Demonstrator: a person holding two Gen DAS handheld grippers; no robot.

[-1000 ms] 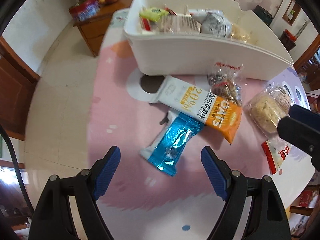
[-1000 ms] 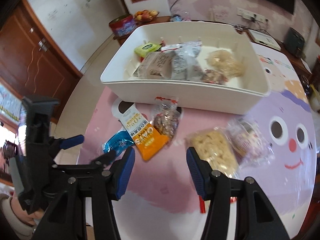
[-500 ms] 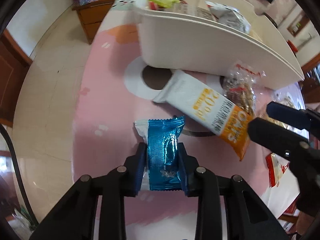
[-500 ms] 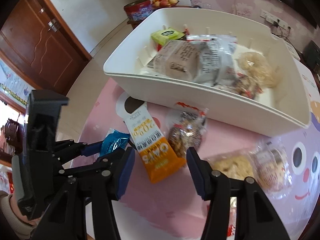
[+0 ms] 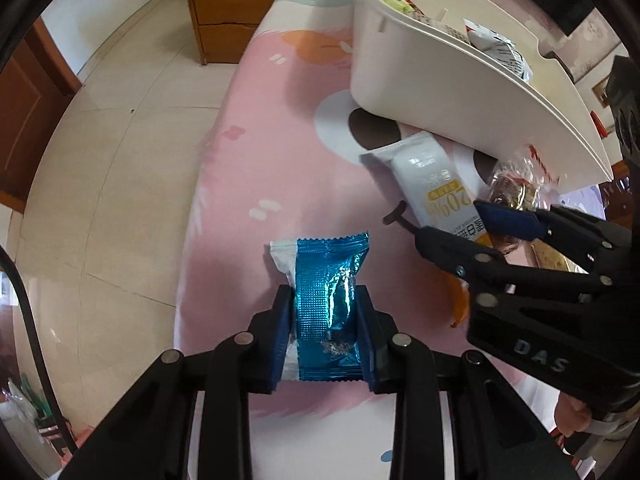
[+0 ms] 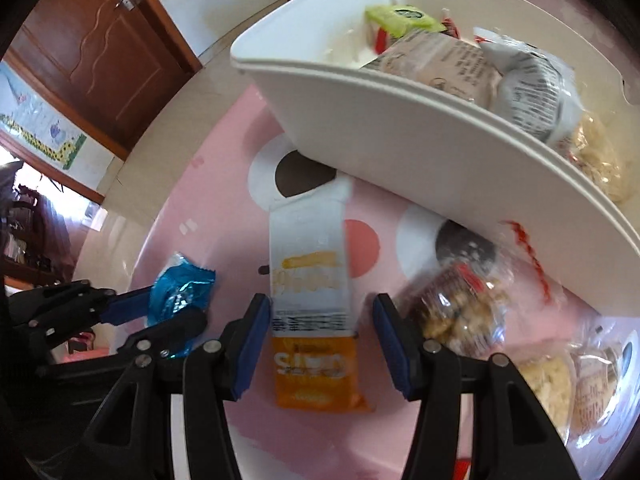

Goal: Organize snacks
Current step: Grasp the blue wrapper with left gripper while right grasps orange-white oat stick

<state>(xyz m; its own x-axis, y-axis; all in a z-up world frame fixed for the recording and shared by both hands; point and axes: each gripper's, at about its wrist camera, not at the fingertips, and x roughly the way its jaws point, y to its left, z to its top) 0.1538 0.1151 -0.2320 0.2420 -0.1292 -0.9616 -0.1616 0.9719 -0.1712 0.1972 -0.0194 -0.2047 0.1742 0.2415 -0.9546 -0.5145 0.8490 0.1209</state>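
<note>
At the bottom centre of the left wrist view, the left gripper (image 5: 325, 312) is clamped on one shiny blue foil snack packet (image 5: 326, 304), its two blue pads pressing the packet's sides just above the pink cartoon-print tablecloth (image 5: 256, 168). In the right wrist view the same packet appears at the left of the frame, held between those pads.

The right gripper (image 6: 320, 336) stands open at the bottom centre of its own view, jaws spread either side of one long white-and-orange oat bar wrapper (image 6: 312, 300) lying flat on the cloth; the left pad sits just beside the wrapper's edge, the right pad apart from it.

Right of that wrapper lies one clear bag of brown nut clusters (image 6: 456, 312), and in the lower right corner two clear bags of pale puffed snacks (image 6: 548, 376).

One large white plastic bin (image 6: 400, 128) fills the upper right, holding at least five packets: green, tan, grey-white, red-trimmed and pale crumbly.
</note>
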